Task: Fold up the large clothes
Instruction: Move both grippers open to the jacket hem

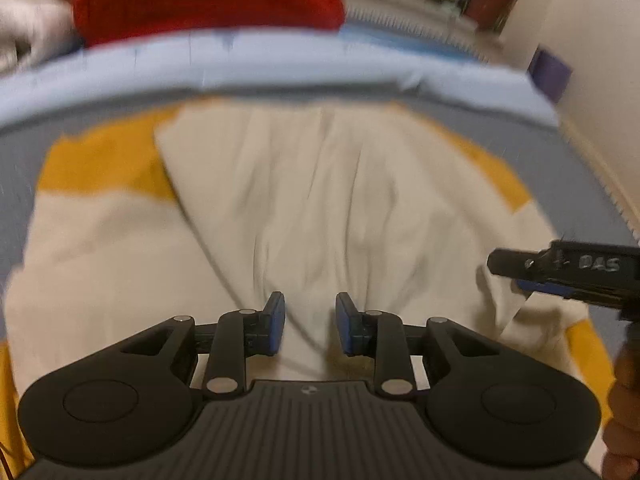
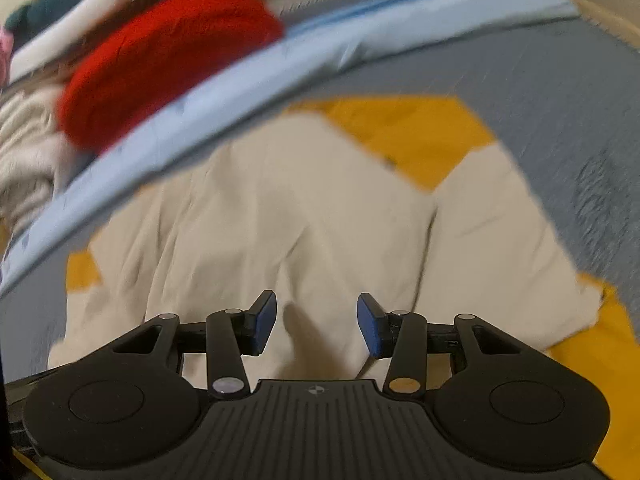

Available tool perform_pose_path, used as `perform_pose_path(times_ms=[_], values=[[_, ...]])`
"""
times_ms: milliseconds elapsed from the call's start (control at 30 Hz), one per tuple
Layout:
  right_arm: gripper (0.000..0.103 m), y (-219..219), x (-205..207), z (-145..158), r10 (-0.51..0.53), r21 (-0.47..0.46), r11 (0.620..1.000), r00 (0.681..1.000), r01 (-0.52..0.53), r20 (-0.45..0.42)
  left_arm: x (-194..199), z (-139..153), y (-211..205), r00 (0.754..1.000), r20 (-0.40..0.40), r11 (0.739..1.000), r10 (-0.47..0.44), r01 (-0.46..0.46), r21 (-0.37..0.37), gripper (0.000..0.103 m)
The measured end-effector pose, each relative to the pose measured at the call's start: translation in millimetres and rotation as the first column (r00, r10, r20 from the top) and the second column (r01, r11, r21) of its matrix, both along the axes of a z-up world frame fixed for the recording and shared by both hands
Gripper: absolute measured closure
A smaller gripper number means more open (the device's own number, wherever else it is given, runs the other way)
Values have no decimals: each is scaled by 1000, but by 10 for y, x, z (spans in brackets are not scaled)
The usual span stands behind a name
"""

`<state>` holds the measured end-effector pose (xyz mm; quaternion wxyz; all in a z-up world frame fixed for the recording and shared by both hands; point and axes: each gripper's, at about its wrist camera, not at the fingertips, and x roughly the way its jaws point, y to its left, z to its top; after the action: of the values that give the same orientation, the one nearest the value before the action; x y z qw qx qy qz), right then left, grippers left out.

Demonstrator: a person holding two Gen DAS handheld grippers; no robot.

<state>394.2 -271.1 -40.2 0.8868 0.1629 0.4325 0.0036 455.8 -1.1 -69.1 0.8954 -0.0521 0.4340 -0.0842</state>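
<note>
**Both claws released over the cream garment**

Your left claw hangs with its jaws apart, holding nothing, over the cream garment. Your right claw is spread wider, also empty. The garment lies wrinkled on a yellow cloth spread over grey bedding. Beyond sits a red bundle.

Right gripper with blue-padded fingers spread apart above a cream and mustard-yellow garment, nothing between them, garment lying rumpled on a grey cover, light blue sheet edge behind, red knit on a blurred pile beyond
</note>
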Motion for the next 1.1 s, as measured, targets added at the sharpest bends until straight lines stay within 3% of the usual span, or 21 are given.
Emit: perform_pose_path(times_ms=[100, 200, 300, 467, 633, 867, 1000, 1100], values=[[56, -86, 55, -115, -26, 0, 1000, 998, 27, -55, 19, -48, 2, 1000, 28, 1000, 11, -10, -14, 72], [56, -63, 105, -288, -39, -27, 999, 987, 35, -157, 134, -388, 19, 991, -126, 998, 50, -45, 45, 69], [55, -24, 96, -211, -51, -25, 999, 989, 48, -140, 123, -249, 82, 989, -122, 996, 85, -83, 21, 67], [55, -81, -3, 118, -56, -13, 998, 998, 56, 36, -12, 233, 155, 995, 64, 995, 82, -86, 48, 65], [55, -158, -239, 523, -36, -33, 998, 970, 45, 241, -322, 631, 330, 978, 183, 992, 100, -111, 52, 65], [55, -288, -798, 1130, 51, -68, 997, 890, -23, 453, -1074, 1313, 613, 930, 361, 994, 72, -97, 50, 61], [55, -403, -1336, 1602, 85, -61, 996, 819, -61, 567, -1779, 1789, 820, 900, 421, 988, 116, -147, 42, 54], [54, -523, -1892, 1979, 58, -27, 998, 785, -53, 617, -2384, 2153, 926, 889, 443, 987, 117, -152, 44, 54]])
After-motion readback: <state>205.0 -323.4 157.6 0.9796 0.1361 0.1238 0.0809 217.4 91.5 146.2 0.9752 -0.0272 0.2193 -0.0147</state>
